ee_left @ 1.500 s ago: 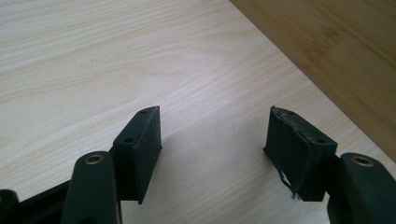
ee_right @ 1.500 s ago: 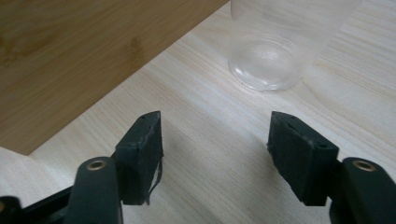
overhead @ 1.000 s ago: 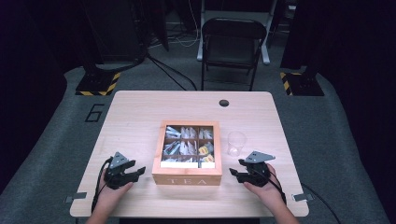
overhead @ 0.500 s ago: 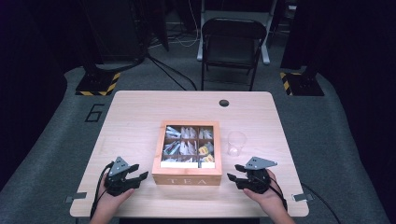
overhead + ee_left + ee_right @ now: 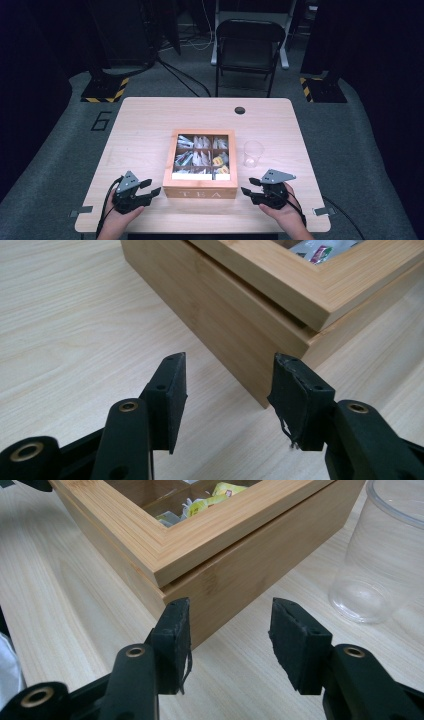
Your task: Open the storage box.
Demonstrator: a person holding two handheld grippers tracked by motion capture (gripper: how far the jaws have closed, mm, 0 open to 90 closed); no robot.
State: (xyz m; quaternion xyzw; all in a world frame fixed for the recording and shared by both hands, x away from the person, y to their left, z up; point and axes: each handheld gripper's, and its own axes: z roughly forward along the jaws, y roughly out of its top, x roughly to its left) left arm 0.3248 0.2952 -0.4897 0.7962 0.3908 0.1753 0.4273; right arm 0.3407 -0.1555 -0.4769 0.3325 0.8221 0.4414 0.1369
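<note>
A wooden tea box with "TEA" on its front and a windowed lid stands mid-table, with tea bags in its compartments. My left gripper sits just left of the box's front left corner. It is open, its jaws have just been closing, and nothing lies between them. In the left gripper view the box has its corner just beyond the left gripper. My right gripper is open near the front right corner, its jaws slightly narrowed, nothing held. In the right gripper view the right gripper faces that corner of the box.
A clear plastic cup stands upright just right of the box, close to my right gripper, and in the right gripper view the cup is at the upper right. A dark round hole marks the far side of the table. A chair stands beyond it.
Both hands have drawn back a little toward the near edge of the table. Both pairs of jaws look slightly narrower than before.
</note>
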